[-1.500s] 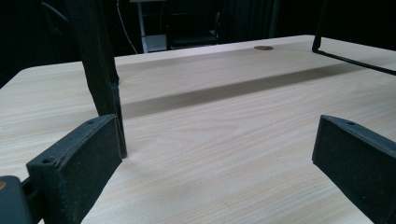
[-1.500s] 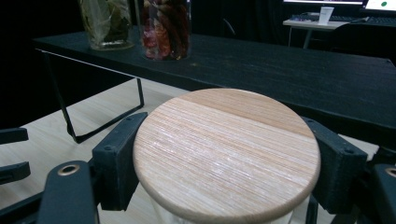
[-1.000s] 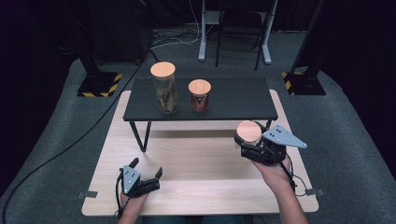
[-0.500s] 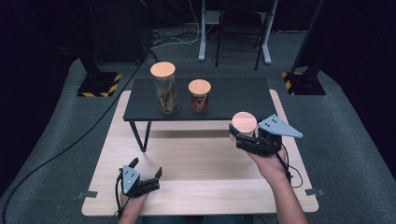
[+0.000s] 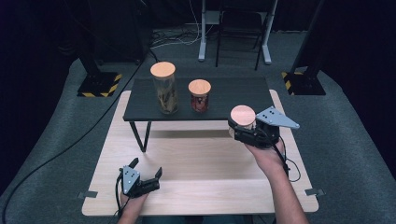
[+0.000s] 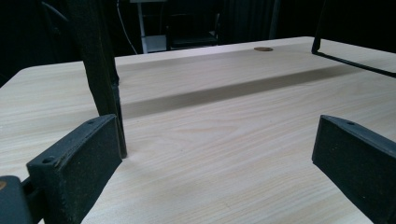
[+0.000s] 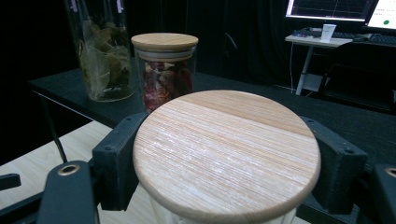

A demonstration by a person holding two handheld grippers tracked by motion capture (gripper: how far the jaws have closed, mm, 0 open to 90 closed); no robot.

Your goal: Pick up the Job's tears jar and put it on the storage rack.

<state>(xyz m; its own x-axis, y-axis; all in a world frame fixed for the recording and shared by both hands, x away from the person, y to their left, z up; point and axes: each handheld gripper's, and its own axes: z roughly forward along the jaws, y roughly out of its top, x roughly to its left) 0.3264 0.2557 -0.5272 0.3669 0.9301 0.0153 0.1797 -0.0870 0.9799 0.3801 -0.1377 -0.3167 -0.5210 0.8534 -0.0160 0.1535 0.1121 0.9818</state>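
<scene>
My right gripper [image 5: 239,127] is shut on a glass jar with a round wooden lid [image 5: 243,115], held up over the right side of the light wooden table [image 5: 201,161], just in front of the black shelf [image 5: 236,91]. In the right gripper view the lid [image 7: 226,149] sits between the two black pads [image 7: 114,158]. On the shelf stand a tall jar of dried leaves [image 5: 164,91] and a shorter jar of red contents [image 5: 199,95]. My left gripper [image 5: 147,166] rests near the table's front left edge, open, with nothing between its jaws.
The black shelf stands on thin legs [image 5: 139,135] on the back half of the wooden table. One leg [image 6: 100,70] rises close to my left gripper [image 6: 215,154]. Yellow-striped stand bases [image 5: 98,84] and a desk frame lie on the grey carpet behind.
My right gripper has risen with the jar and moved a little toward the black shelf. The left gripper has stayed in place.
</scene>
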